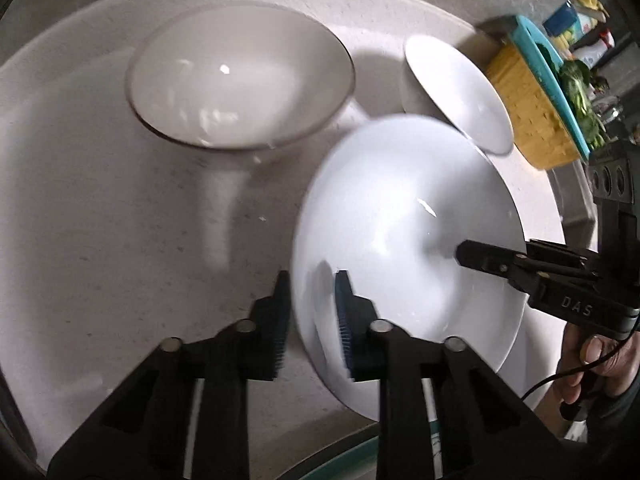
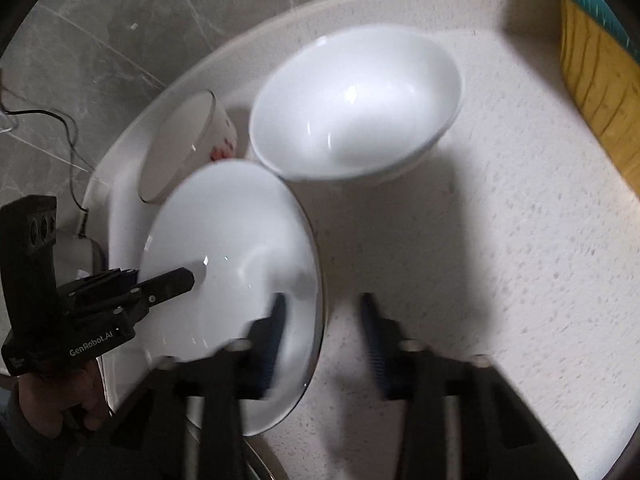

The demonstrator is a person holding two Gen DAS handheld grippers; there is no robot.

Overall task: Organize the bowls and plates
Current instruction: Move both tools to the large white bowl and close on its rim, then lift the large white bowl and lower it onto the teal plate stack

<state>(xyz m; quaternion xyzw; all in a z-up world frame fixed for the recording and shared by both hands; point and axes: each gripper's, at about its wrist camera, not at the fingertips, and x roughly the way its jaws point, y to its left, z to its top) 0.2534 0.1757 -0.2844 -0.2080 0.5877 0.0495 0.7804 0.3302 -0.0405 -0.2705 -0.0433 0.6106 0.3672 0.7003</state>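
A white plate-like bowl [image 1: 400, 216] sits on the round white table [image 1: 100, 220], with both grippers straddling its rim from opposite sides. My left gripper [image 1: 312, 320] is open, one finger inside the rim and one outside. My right gripper [image 2: 320, 332] is open, its left finger over the same bowl [image 2: 228, 248] and its right finger outside. A second white bowl [image 2: 356, 104] stands behind; it shows in the left wrist view [image 1: 460, 88] too. A greyish bowl with red marks [image 2: 180, 148] lies further left; it also shows in the left wrist view [image 1: 240, 76].
A yellow basket with a teal rim [image 1: 532, 108] stands at the table's far right edge and shows in the right wrist view [image 2: 600, 68]. Greens and packets [image 1: 580, 92] lie beyond it. The grey marble floor [image 2: 100, 40] surrounds the table.
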